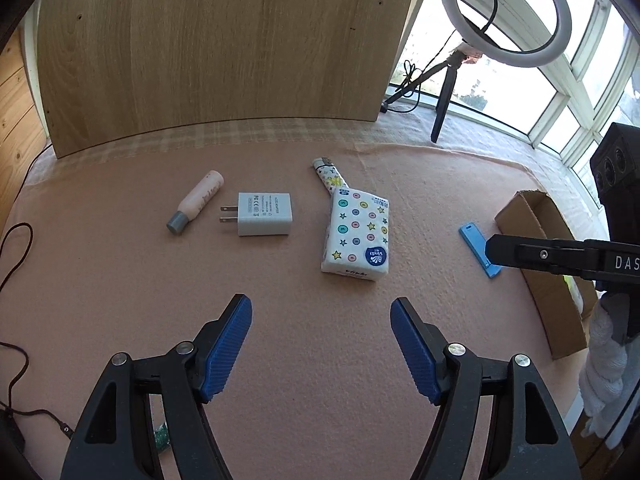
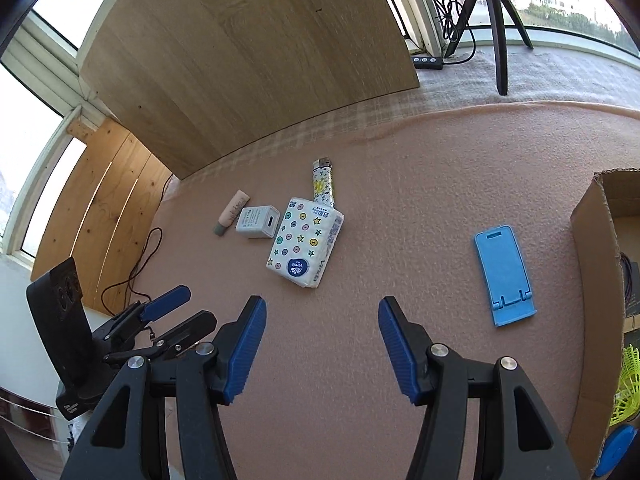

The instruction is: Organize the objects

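On the pink cloth lie a small pink tube [image 1: 197, 202] [image 2: 233, 217], a white plug adapter [image 1: 262, 214] [image 2: 258, 221], a patterned tissue pack [image 1: 357, 236] [image 2: 306, 242], a patterned lighter [image 1: 329, 174] [image 2: 322, 181] and a blue phone stand [image 1: 476, 246] [image 2: 505, 274]. My left gripper [image 1: 321, 312] is open and empty, hovering near the tissue pack's near end. My right gripper [image 2: 322, 312] is open and empty, between the tissue pack and the phone stand. The left gripper [image 2: 176, 308] also shows at the left of the right wrist view.
An open cardboard box [image 1: 548, 264] [image 2: 600, 272] stands at the right edge, with a yellow-green shuttlecock [image 2: 628, 384] in it. A wooden board [image 1: 224, 48] stands behind. A ring light on a tripod [image 1: 506, 12] stands back right. Cables [image 1: 16, 256] lie at the left.
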Demonstrator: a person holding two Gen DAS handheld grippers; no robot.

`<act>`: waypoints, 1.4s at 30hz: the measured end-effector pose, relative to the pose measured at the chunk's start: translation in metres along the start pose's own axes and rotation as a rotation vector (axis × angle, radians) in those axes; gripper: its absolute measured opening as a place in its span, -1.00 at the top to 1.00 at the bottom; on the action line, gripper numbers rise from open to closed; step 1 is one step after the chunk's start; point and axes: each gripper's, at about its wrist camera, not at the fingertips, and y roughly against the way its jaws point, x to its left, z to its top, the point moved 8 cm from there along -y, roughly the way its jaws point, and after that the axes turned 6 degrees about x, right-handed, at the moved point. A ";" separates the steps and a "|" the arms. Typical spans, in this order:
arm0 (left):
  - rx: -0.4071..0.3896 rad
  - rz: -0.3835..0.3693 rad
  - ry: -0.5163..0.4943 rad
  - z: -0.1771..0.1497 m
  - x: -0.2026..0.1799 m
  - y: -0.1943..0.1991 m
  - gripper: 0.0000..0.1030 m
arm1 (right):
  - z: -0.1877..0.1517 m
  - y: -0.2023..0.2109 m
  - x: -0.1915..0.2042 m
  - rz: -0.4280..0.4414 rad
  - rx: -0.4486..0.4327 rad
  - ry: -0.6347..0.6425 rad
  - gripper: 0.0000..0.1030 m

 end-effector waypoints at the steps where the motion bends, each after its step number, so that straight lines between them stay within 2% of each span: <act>1: -0.001 -0.006 -0.009 0.003 -0.002 -0.004 -0.44 | 0.003 -0.006 0.000 0.007 0.010 -0.007 -0.06; 7: 0.022 -0.063 -0.029 0.017 -0.014 -0.029 -0.44 | 0.017 -0.036 -0.001 0.064 0.058 -0.072 -0.05; 10: 0.030 -0.068 -0.043 0.022 -0.020 -0.039 -0.44 | 0.024 -0.048 0.000 0.084 0.076 -0.091 0.08; 14: 0.044 -0.106 -0.068 0.029 -0.028 -0.051 -0.44 | 0.033 -0.064 0.000 0.100 0.094 -0.110 0.16; 21: 0.064 -0.124 -0.114 0.036 -0.038 -0.070 -0.44 | 0.043 -0.084 0.000 0.102 0.124 -0.120 0.22; 23: 0.070 -0.137 -0.113 0.036 -0.040 -0.073 -0.34 | 0.043 -0.088 0.000 0.103 0.138 -0.113 0.30; 25: 0.077 -0.141 -0.115 0.036 -0.041 -0.076 -0.14 | 0.042 -0.092 0.002 0.107 0.153 -0.107 0.43; 26: 0.074 -0.139 -0.117 0.036 -0.041 -0.076 -0.11 | 0.041 -0.093 0.002 0.108 0.159 -0.106 0.48; 29: 0.073 -0.150 -0.108 0.035 -0.039 -0.076 -0.06 | 0.041 -0.094 0.000 0.099 0.155 -0.107 0.50; 31: 0.073 -0.152 -0.103 0.033 -0.039 -0.074 0.11 | 0.042 -0.094 -0.002 0.102 0.152 -0.115 0.54; 42: 0.071 -0.173 -0.102 0.003 -0.069 -0.057 0.15 | 0.018 -0.075 -0.010 0.072 0.150 -0.099 0.58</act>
